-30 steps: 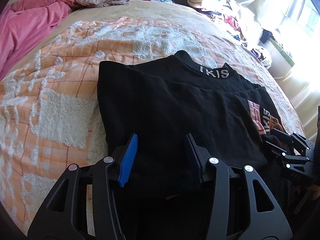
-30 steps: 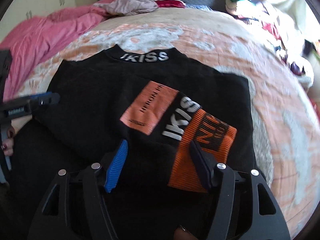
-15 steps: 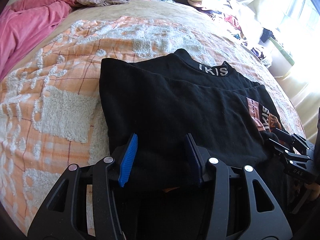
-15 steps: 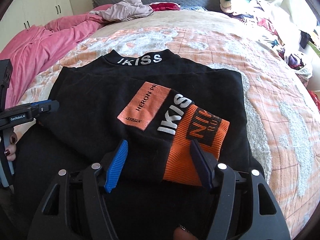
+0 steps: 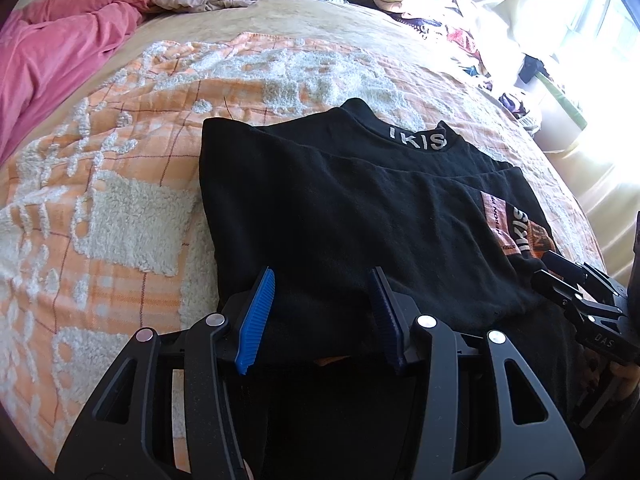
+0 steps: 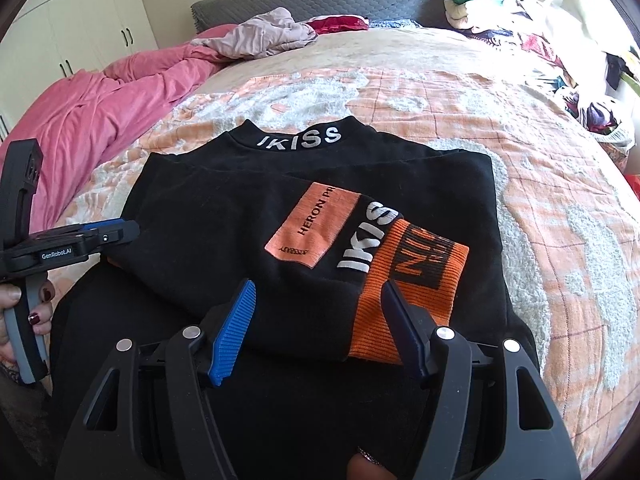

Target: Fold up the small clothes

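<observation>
A black sweater with a white "IKISS" collar lies flat on the bed, both sleeves folded across its front. The right sleeve ends in an orange cuff beside an orange patch. My left gripper is open, its blue pads on either side of the folded left sleeve's near edge. My right gripper is open over the cuff's near edge. Each gripper shows in the other's view, the right gripper low at the right and the left gripper at the left.
The sweater rests on an orange and white fleece blanket. A pink duvet lies at the left. Loose clothes are piled at the headboard and along the right side.
Both grippers have drawn back a little toward me and risen. The sweater has not moved and both grippers stay open.
</observation>
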